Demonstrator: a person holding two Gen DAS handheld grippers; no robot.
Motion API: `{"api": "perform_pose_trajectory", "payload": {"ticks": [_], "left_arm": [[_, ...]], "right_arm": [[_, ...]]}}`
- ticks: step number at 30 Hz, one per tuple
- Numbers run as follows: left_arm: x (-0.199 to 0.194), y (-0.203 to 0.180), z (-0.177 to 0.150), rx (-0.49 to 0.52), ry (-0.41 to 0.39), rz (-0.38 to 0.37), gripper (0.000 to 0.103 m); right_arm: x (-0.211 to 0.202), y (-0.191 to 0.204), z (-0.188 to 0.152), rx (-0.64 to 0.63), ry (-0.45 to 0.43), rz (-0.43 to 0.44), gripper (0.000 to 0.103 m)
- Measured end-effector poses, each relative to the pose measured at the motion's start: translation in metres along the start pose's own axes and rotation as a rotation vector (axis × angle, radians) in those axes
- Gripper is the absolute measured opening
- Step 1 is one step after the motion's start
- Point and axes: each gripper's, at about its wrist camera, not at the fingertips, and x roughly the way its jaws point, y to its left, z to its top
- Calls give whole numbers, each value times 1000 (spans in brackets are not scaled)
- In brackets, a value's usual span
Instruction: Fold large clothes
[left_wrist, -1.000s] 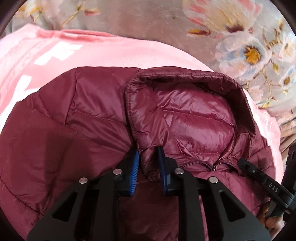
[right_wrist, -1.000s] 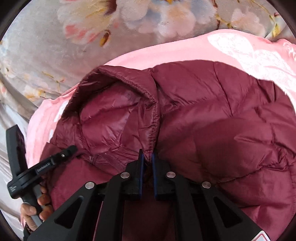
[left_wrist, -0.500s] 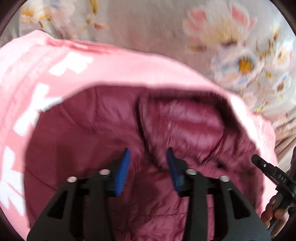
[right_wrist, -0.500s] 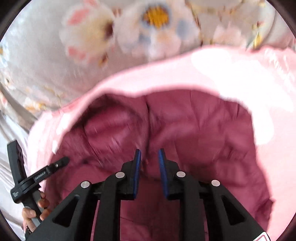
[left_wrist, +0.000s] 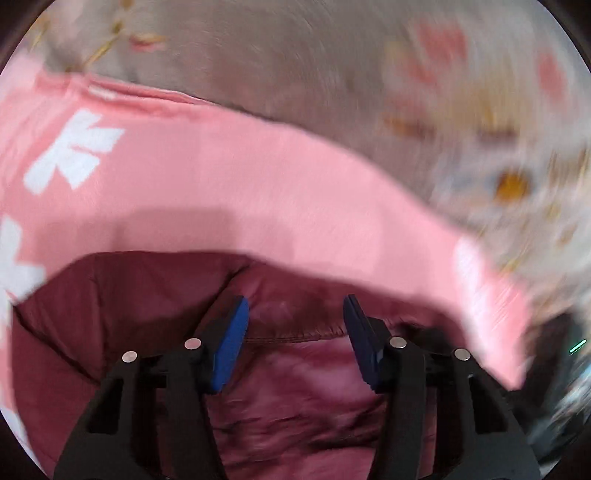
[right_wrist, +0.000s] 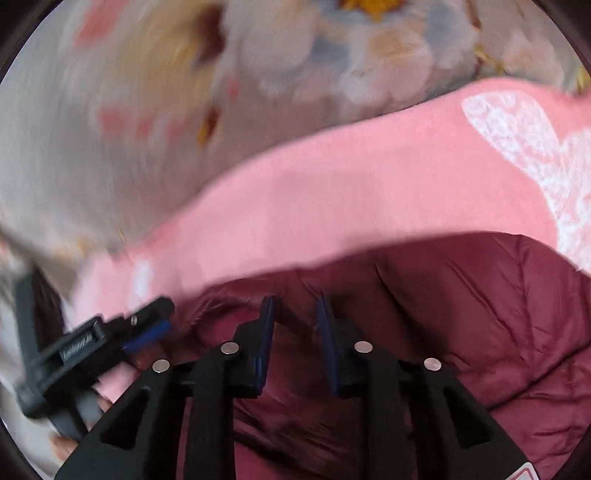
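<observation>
A maroon quilted puffer jacket lies on a pink blanket; it also shows in the right wrist view. My left gripper is open and empty above the jacket's hood edge, its blue pads apart. My right gripper is open and empty above the jacket, nothing between its jaws. The left gripper also shows at the lower left of the right wrist view. Both views are blurred by motion.
The pink blanket bears white printed shapes and lies on a grey floral bedsheet, which fills the far part of both views.
Both grippers have let go of the hood edge and opened. They have pulled back and up, so the jacket sits lower in both views and more pink blanket shows.
</observation>
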Motion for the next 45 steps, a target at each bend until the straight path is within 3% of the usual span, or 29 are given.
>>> {"api": "perform_pose_trajectory", "payload": {"ticks": [2, 4, 6, 10, 18, 26, 45], "left_arm": [[5, 0, -9, 65, -10, 67, 51], [13, 5, -20, 91, -8, 83, 50], [20, 4, -30, 126, -30, 103, 51], [26, -9, -47, 214, -97, 187, 51], [33, -15, -55, 278, -164, 270, 51], [36, -19, -61, 309, -175, 317, 51], [35, -22, -62, 321, -178, 343, 53]], "right_arm": [[-2, -3, -11, -82, -16, -103, 16], [1, -10, -17, -113, -15, -128, 6], [4, -14, -21, -130, -23, -131, 4], [11, -7, -28, -211, -59, -180, 3], [19, 6, -44, -352, -137, -317, 3], [21, 7, -43, -352, -138, -314, 3], [17, 3, -44, -338, -123, -299, 3]]}}
